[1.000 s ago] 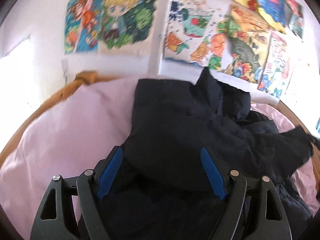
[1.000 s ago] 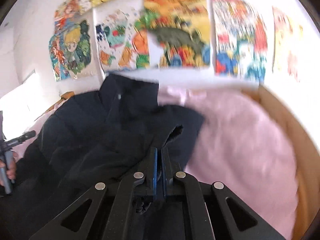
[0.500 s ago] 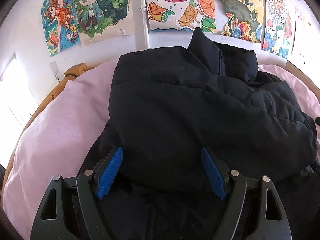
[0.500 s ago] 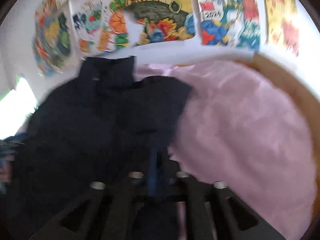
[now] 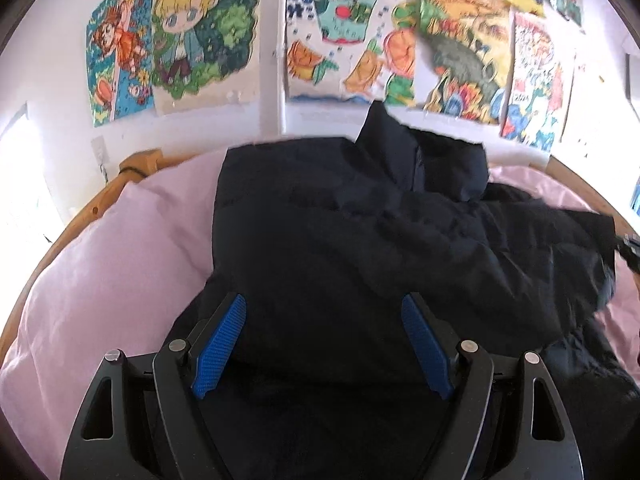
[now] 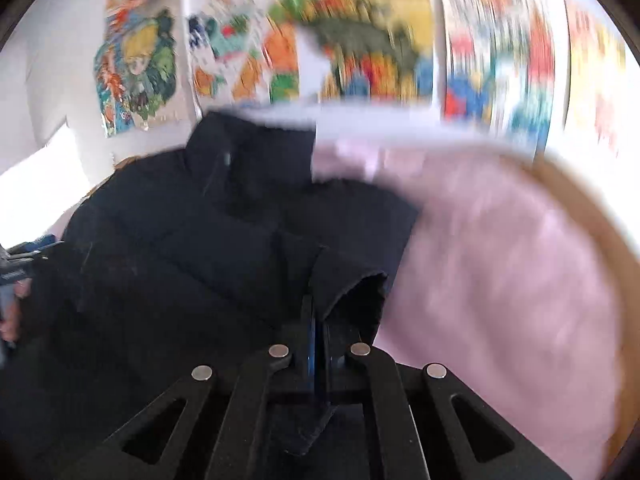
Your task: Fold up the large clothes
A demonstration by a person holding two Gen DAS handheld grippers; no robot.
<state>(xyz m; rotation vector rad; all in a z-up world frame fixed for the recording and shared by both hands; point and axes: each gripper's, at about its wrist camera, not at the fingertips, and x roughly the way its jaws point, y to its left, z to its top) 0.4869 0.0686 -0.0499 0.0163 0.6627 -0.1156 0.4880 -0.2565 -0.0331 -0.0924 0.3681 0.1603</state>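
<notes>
**Right wrist view: sleeve cuff pinched, fold-over in hand**

Right wrist view showed my right gripper with its jaws drawn together on the cuff of the jacket sleeve; dark fabric ran between the pads and hung out behind them, so I recorded it as holding cloth, not merely closed. That picture was blurred, so I could not tell how deep the bite went. The dark puffer jacket lay spread on the pink bedcover, collar toward the wall of drawings, inside the wooden bed frame.

My left gripper stood wide above the near hem of the jacket, blue pads either side of a padded bulge. I judged that the pads pressed on nothing.

Step in hand, as I judged it: carry the right sleeve across the body panel.

Notes on doing it well:
- Keep the cuff low over the jacket so the padded sleeve lays flat rather than ballooning.
- Bring the cuff toward the middle of the chest, in line with the collar, so the fold edge runs straight down the shoulder.
- Use the left gripper to pin the hem; slippery padded shell would likely drag on the bedcover otherwise.
- Release only once the sleeve rests along its length.
</notes>
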